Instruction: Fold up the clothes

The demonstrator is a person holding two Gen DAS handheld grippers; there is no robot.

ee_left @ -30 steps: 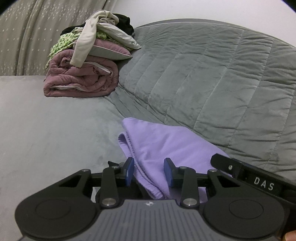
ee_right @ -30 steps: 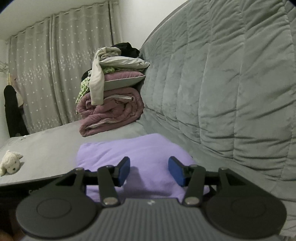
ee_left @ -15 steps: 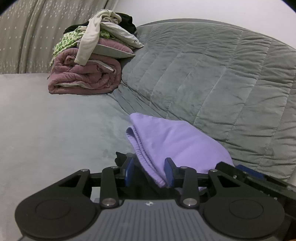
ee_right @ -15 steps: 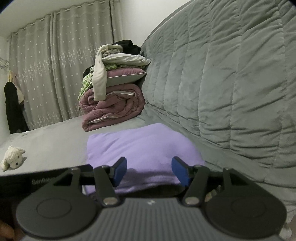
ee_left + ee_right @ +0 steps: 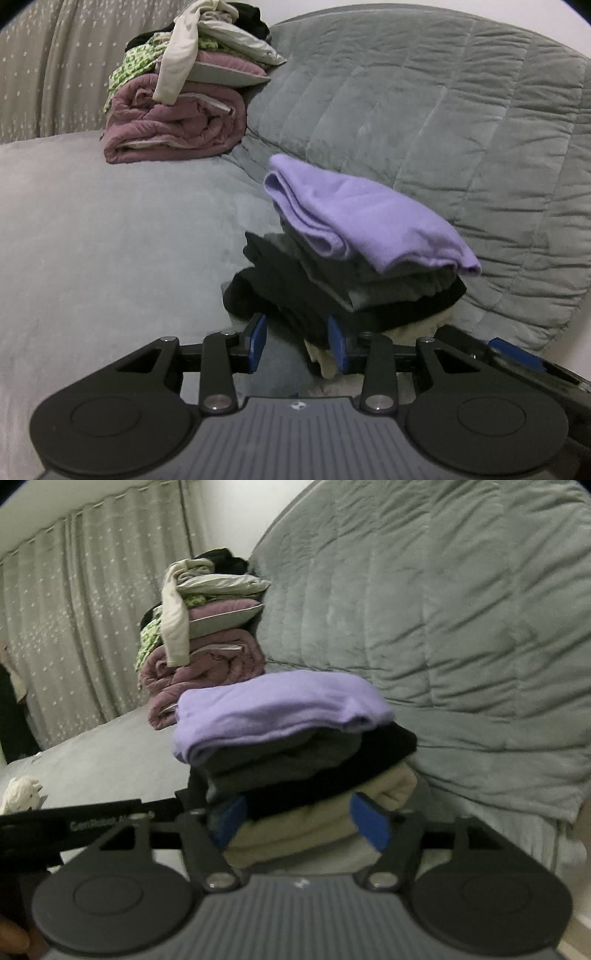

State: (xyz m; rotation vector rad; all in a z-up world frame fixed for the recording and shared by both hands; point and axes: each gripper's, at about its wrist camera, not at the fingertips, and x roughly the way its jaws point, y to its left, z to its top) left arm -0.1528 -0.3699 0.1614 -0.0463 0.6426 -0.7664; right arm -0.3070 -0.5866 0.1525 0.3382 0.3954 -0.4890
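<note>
A folded purple garment (image 5: 362, 214) lies on top of a stack of folded clothes, over grey (image 5: 391, 280), black (image 5: 295, 295) and beige (image 5: 325, 362) layers, on the grey bed. It shows in the right wrist view too (image 5: 280, 709), above the black (image 5: 332, 771) and beige (image 5: 317, 819) layers. My left gripper (image 5: 297, 343) is open and empty at the stack's near lower edge. My right gripper (image 5: 299, 821) is open, its blue pads on either side of the beige bottom layer.
A heap of a rolled mauve blanket, pillow and loose clothes (image 5: 177, 122) sits far back against the quilted headboard (image 5: 443, 110). A small white plush toy (image 5: 22, 794) lies on the bed at left. Curtains (image 5: 74, 627) hang behind.
Both grippers have dropped lower and drawn back from the purple garment. The whole stack beneath it has come into view, and the right jaws have opened wider.
</note>
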